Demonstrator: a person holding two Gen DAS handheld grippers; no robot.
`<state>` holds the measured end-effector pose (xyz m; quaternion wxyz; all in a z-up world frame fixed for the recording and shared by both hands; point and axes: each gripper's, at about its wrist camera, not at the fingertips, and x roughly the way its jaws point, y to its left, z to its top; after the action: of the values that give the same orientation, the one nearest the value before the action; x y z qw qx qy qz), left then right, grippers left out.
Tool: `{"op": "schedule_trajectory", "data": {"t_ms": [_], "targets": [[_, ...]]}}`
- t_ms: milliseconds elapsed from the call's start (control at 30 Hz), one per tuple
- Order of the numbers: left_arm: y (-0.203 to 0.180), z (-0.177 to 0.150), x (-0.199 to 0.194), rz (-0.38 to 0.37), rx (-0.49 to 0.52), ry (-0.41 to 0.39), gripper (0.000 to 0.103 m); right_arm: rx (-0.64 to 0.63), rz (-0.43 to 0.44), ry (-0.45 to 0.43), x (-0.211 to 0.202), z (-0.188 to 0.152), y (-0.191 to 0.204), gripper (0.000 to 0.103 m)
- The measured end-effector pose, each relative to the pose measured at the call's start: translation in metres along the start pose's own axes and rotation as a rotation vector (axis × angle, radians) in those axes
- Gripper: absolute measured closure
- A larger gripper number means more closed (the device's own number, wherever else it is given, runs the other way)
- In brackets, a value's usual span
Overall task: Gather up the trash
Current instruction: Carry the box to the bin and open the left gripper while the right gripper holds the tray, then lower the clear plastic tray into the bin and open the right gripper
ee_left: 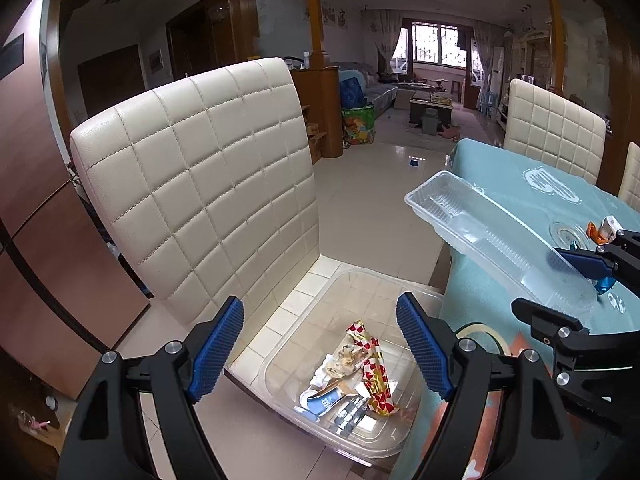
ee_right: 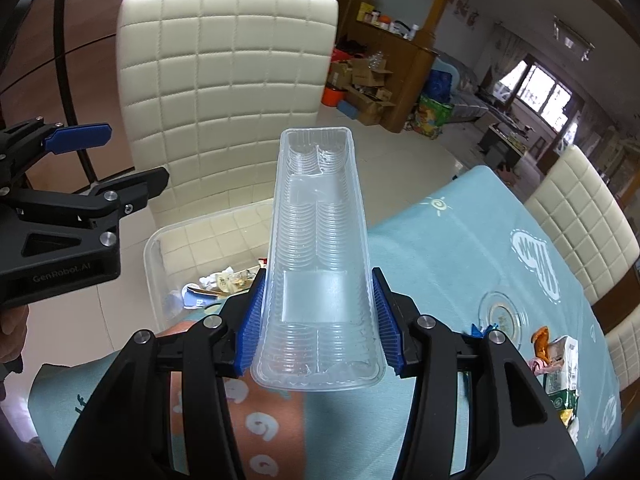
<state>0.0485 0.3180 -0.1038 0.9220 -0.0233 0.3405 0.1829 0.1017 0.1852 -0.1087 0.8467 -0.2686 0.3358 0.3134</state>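
Left hand-held gripper (ee_left: 320,344): jaws standing wide apart, nothing between the blue pads; hanging over the bin, which is showing through the gap at 6 o'clock of the left wrist view.
Right hand-held gripper (ee_right: 318,320): pads pressing on both long sides of the clear plastic tray (ee_right: 320,248), gripping it near its closer end; jaws partly closed to the tray's width.
Tray: long, ribbed, transparent, looking empty; sticking out away from the gripper toward 12 o'clock in the right wrist view, its far end reaching past the counter edge toward the chair.
Clear bin (ee_left: 304,304): sitting on the chair seat, just beside the counter edge; already holding trash.
Bin contents: red-white-gold wrapper (ee_left: 370,364) lying on top, crumpled white paper and a blue-and-white scrap beneath it.
Chair (ee_left: 200,184): cream quilted back rising at 10 o'clock of the bin in the left wrist view.
Counter (ee_right: 460,248): wearing a light blue patterned cloth; sitting at 3 o'clock of the bin.
Left on counter: torn snack packets (ee_right: 558,364) lying at 4 o'clock in the right wrist view, beside a clear round dish (ee_right: 502,314).
Person: part of a hand (ee_right: 12,332) showing at 9 o'clock, holding the left tool.
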Motion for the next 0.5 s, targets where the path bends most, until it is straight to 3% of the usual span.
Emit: {"op": "schedule_trajectory", "data": {"t_ms": [433, 500], "targets": [[-0.0042, -0.0045, -0.0092, 0.004, 0.029, -0.015, 0.026, -0.049, -0.025, -0.032, -0.0021, 0.0015, 0.0088, 0.049], [-0.004, -0.0047, -0.009, 0.001, 0.026, -0.013, 0.026, -0.044, -0.026, -0.023, -0.0011, 0.0022, 0.008, 0.042]]}}
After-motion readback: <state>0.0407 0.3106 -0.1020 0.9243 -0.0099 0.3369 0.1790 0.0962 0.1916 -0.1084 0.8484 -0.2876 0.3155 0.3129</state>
